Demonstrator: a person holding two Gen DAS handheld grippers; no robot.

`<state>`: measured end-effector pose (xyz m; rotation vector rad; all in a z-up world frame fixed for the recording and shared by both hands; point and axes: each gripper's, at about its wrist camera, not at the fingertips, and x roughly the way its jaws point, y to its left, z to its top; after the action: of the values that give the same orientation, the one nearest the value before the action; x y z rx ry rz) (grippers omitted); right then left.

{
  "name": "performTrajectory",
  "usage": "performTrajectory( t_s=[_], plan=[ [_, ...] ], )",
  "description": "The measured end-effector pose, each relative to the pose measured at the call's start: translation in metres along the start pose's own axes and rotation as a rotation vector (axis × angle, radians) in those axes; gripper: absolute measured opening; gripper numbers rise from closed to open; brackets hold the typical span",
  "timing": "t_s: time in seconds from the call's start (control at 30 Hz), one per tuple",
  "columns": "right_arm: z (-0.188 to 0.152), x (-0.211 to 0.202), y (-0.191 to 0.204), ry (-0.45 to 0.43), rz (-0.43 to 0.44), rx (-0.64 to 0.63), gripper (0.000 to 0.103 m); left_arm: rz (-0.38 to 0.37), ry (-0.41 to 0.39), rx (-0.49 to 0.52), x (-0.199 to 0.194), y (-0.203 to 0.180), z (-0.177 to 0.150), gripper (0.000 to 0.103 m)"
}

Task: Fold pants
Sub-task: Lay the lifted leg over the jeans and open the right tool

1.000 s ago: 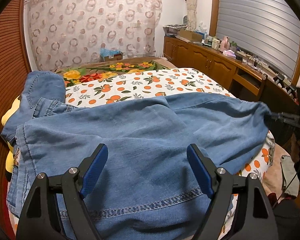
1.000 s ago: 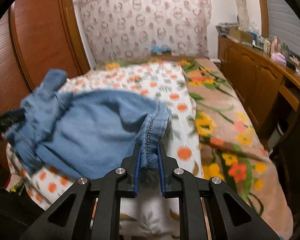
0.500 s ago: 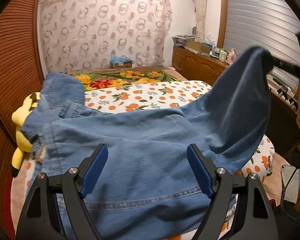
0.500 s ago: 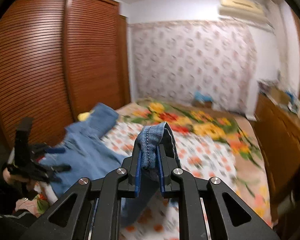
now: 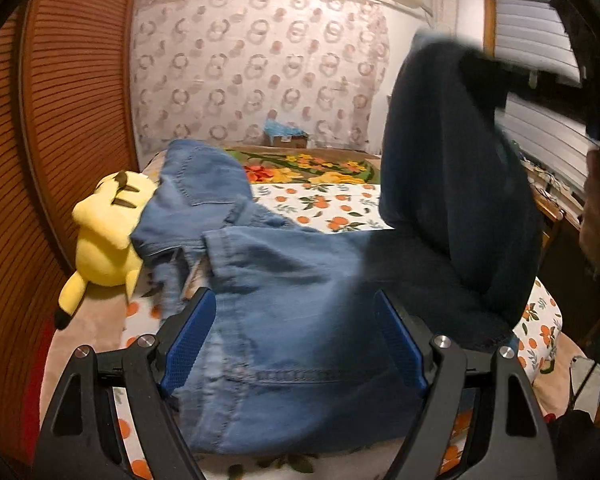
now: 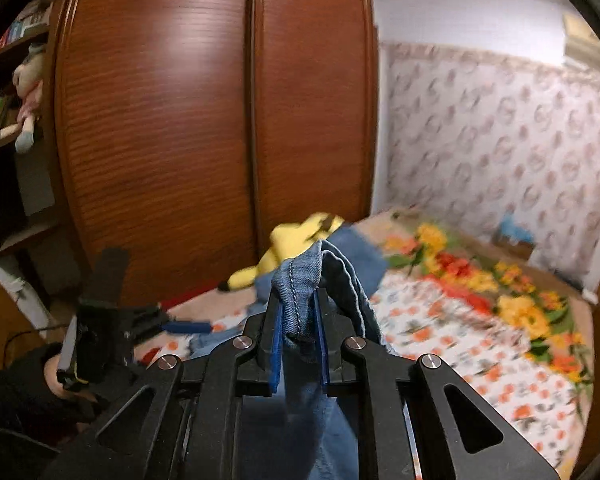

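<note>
The right hand-held gripper (image 6: 298, 344) is clamped on the stitched hem of one leg of the pants (image 5: 300, 300), holding it raised above the bed (image 5: 332, 208). The left hand-held gripper (image 5: 296, 344) stands wide apart and empty, with the rest of the pants spread directly ahead of and below it. The denim is judged soft, limp and moderately heavy; grip doubled hems or the waistband, where the layers should resist slipping.
</note>
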<state>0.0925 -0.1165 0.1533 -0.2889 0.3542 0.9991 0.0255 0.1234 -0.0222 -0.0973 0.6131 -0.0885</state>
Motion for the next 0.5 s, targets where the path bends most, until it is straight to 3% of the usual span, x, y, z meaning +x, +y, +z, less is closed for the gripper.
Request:
performTrajectory(
  t_s=[0.13, 0.37, 0.5],
  plan=[
    [-0.013, 0.027, -0.010, 0.072, 0.014, 0.031, 0.044, 0.007, 0.010, -0.011, 0.005, 0.009, -0.005, 0.082],
    [-0.019, 0.040, -0.038, 0.089, -0.083, 0.081, 0.045, -0.010, 0.035, -0.007, 0.018, 0.002, -0.010, 0.082],
    [-0.034, 0.052, -0.033, 0.133, -0.115, 0.116, 0.045, -0.018, 0.056, 0.026, 0.023, -0.008, -0.018, 0.082]
  ],
)
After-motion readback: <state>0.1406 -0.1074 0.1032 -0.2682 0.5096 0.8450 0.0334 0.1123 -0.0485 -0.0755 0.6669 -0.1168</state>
